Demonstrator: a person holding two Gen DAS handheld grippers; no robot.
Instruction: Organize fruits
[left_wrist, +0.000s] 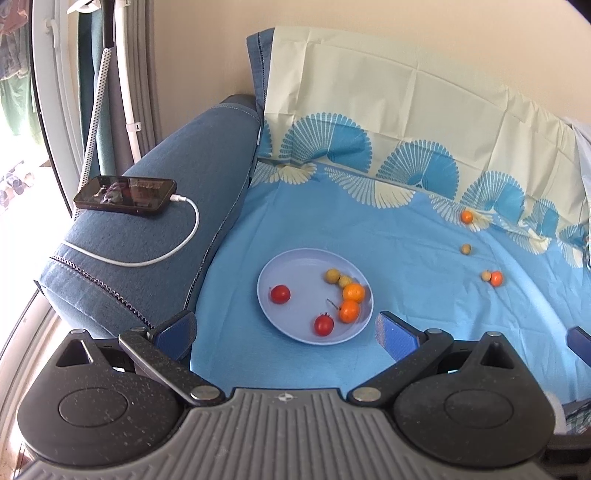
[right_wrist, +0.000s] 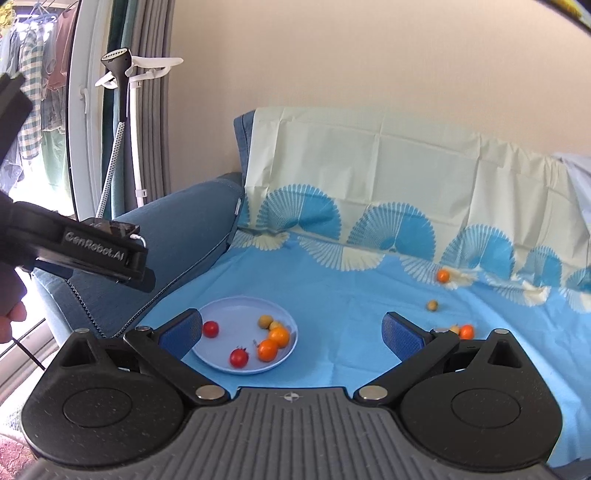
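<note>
A pale blue plate (left_wrist: 291, 266) (right_wrist: 236, 306) lies on the blue sheet. It holds two red tomatoes (left_wrist: 280, 294) (right_wrist: 210, 329), two oranges (left_wrist: 349, 311) (right_wrist: 267, 350) and two small yellow-brown fruits (left_wrist: 332, 275) (right_wrist: 265, 321). Loose on the sheet to the right lie an orange near the backrest (left_wrist: 467, 216) (right_wrist: 443, 275), a small brown fruit (left_wrist: 465, 249) (right_wrist: 432, 305), and an orange touching a pale fruit (left_wrist: 496, 278) (right_wrist: 466, 331). My left gripper (left_wrist: 286, 332) is open and empty just in front of the plate. My right gripper (right_wrist: 291, 332) is open and empty, nearer than the plate.
The sofa armrest (left_wrist: 166, 206) at left carries a phone (left_wrist: 125, 194) on a white cable. The left gripper's body (right_wrist: 85, 254) shows at the left of the right wrist view. A sheet-covered backrest (left_wrist: 388, 92) rises behind. A garment steamer pole (right_wrist: 123, 110) stands by the window.
</note>
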